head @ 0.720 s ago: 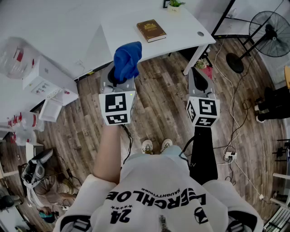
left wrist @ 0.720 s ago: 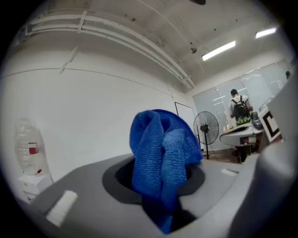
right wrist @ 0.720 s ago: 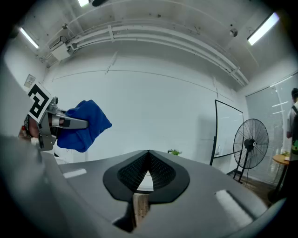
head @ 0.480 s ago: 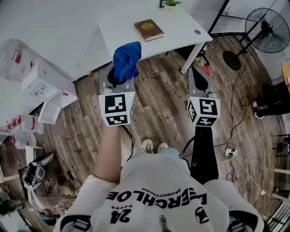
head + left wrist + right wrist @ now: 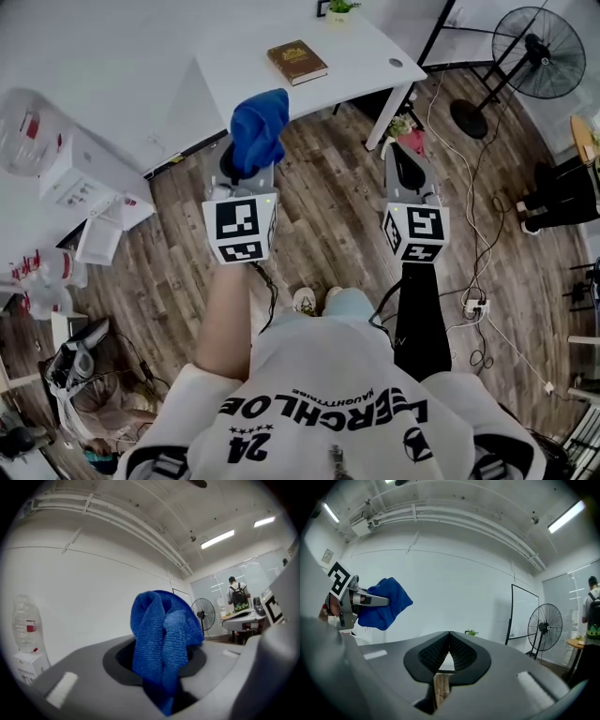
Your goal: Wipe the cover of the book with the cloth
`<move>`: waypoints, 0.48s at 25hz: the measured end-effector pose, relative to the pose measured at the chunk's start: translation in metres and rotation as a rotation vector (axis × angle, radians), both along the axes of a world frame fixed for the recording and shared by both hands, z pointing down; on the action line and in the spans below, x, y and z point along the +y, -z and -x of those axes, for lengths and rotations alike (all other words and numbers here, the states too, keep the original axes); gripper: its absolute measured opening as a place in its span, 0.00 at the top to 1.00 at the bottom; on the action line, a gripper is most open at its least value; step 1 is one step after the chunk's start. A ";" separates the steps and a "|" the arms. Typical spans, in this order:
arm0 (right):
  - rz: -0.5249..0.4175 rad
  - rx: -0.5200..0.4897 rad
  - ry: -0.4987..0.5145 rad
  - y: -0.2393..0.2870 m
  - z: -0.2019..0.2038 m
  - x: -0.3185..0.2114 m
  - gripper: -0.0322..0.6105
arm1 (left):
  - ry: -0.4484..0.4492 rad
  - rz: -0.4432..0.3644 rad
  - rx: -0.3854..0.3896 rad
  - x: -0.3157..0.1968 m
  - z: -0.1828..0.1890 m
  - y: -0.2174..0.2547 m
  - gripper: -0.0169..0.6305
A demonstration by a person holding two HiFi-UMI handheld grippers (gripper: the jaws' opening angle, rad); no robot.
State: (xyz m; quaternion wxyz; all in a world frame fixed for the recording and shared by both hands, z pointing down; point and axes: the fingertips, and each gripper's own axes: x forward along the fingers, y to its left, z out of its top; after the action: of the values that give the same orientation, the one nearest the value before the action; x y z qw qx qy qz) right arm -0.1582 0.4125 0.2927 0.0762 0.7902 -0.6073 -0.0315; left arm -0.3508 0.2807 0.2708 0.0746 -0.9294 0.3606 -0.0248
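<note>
White table on a wood-plank floor

The white table point(image 5: 356, 49) bears a brown book point(image 5: 297, 62) lying flat near its middle and a small potted plant point(image 5: 338, 7) at its far edge, well apart. A pedestal fan point(image 5: 539, 42) and a white power strip point(image 5: 471, 305) sit on the floor point(image 5: 328, 187).

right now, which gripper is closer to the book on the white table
Left. The left gripper, shut on the blue cloth, hangs over the floor just short of the table, near the book. The right gripper is farther off, past the table's corner.
</note>
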 end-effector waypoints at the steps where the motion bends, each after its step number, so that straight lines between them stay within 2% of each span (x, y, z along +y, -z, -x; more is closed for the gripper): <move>1: -0.002 0.000 -0.003 0.000 -0.001 0.002 0.95 | 0.000 0.004 -0.001 0.001 0.000 -0.002 0.69; 7: -0.029 -0.008 -0.006 0.003 -0.011 -0.006 0.95 | 0.007 0.004 0.026 -0.008 -0.007 -0.002 0.69; 12: -0.040 -0.014 0.021 -0.001 -0.030 -0.024 0.95 | 0.006 0.007 0.031 -0.020 -0.029 -0.002 0.69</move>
State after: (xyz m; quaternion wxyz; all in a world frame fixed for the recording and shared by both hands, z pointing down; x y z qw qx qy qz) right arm -0.1279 0.3884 0.2932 0.0556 0.7854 -0.6153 -0.0389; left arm -0.3214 0.2612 0.2731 0.0654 -0.9289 0.3643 -0.0120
